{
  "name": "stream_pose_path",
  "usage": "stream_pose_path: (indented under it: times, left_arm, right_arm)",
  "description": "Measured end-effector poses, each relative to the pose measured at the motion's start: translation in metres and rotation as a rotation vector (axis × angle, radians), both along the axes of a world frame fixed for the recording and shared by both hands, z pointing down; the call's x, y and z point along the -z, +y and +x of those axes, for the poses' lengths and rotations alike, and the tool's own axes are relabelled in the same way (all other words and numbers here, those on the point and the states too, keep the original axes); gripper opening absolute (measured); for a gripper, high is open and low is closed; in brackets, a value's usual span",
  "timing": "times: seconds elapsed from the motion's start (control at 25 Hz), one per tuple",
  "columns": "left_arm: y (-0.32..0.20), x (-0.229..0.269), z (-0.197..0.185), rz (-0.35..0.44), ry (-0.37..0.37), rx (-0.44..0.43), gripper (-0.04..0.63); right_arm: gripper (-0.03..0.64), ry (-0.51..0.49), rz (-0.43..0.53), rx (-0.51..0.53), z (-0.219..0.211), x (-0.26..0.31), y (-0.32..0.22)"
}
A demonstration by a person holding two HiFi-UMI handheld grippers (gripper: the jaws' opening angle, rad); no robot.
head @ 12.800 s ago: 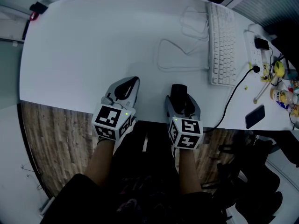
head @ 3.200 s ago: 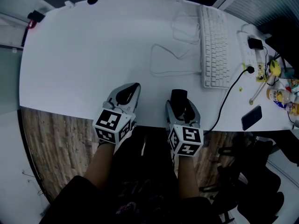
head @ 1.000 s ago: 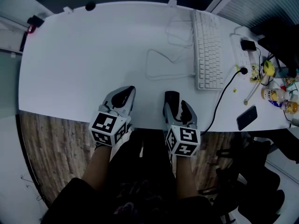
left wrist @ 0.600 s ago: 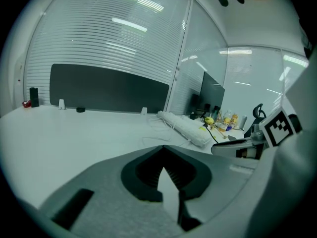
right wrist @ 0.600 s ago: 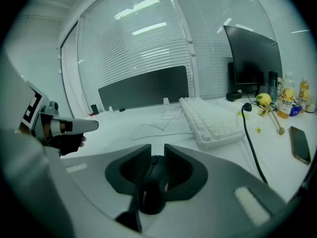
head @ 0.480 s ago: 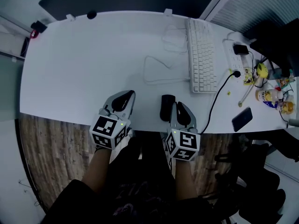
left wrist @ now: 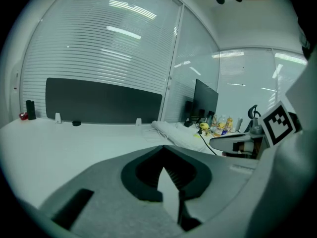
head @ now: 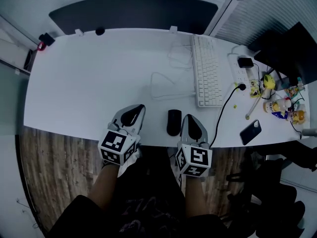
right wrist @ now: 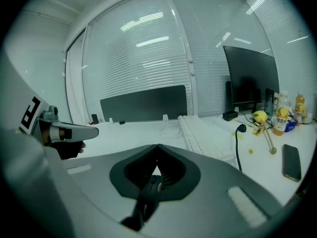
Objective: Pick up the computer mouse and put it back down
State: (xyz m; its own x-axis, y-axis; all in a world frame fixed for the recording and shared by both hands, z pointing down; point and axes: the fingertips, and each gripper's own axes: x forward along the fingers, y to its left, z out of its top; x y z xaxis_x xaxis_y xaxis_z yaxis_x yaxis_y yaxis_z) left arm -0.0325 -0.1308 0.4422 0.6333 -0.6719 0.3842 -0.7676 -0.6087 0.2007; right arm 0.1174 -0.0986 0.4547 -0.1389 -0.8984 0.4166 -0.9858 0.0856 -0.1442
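Note:
The black computer mouse (head: 173,122) lies on the white table (head: 84,78) close to its front edge. My right gripper (head: 189,118) hovers just right of the mouse, apart from it. Its jaws have just been closing and now stand shut with nothing between them. In the right gripper view the mouse (right wrist: 148,195) shows as a dark shape below the closed tips of the right gripper (right wrist: 157,146). My left gripper (head: 140,107) hangs over the table's front edge left of the mouse. Its tips meet and it holds nothing, as the left gripper view also shows for the left gripper (left wrist: 163,147).
A white keyboard (head: 207,78) lies at the back right, with a looped white cable (head: 166,86) beside it. A black cable (head: 225,108) runs to the front edge. A phone (head: 250,131), bottles (head: 282,108) and a monitor (head: 292,43) crowd the right end.
The mouse, between the right gripper's open jaws a second ago, now lies on the table to that gripper's left. The right jaws have shut. Both grippers have lifted.

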Motion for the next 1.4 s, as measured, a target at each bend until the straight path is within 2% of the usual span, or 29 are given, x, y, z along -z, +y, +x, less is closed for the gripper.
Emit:
stream_pose_path:
  times: [0.24, 0.36, 0.64, 0.84, 1.4]
  left_arm:
    - [0.001, 0.028, 0.000, 0.059, 0.012, -0.003, 0.000]
    - [0.001, 0.039, -0.002, 0.081, 0.017, -0.004, 0.000]
    - [0.001, 0.066, -0.010, 0.137, 0.031, 0.002, 0.000]
    - [0.004, 0.087, -0.013, 0.180, 0.047, 0.003, 0.000]
    - [0.011, 0.134, -0.015, 0.296, 0.074, 0.002, 0.000]
  right_arm:
    - [0.011, -0.015, 0.091, 0.047, -0.009, 0.034, -0.002]
    - [0.011, 0.016, 0.132, 0.066, -0.014, 0.052, -0.002]
    - [0.011, -0.022, 0.229, 0.060, -0.021, 0.092, -0.005]
    - [0.011, -0.009, 0.306, 0.077, -0.027, 0.121, -0.003]
    - [0.011, 0.001, 0.409, 0.072, -0.030, 0.169, 0.009]
